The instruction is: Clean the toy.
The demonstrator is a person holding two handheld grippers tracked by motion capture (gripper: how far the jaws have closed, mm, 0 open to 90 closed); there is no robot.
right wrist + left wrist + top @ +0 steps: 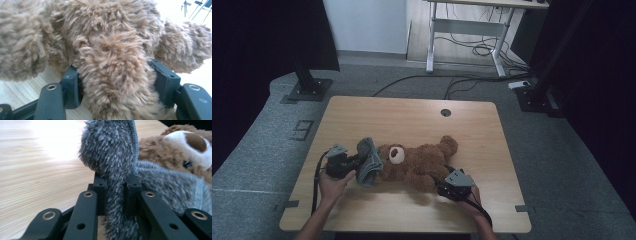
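The brown teddy bear (422, 162) lies on its back on the wooden surface (412, 117). The left gripper (354, 165) has its fingers (100, 192) clenched on a grey fuzzy cloth (368, 161) at the bear's head. The right gripper (443, 184) straddles a bear limb (117, 82); whether its fingers (71, 87) press it cannot be told.

On the table (362, 210) in front of me, the teddy bear (422, 162) lies on its back, head to my left. The hat (368, 162) sits at its head, between my left gripper (354, 164) and the bear. My right gripper (447, 186) is at the bear's near limb.
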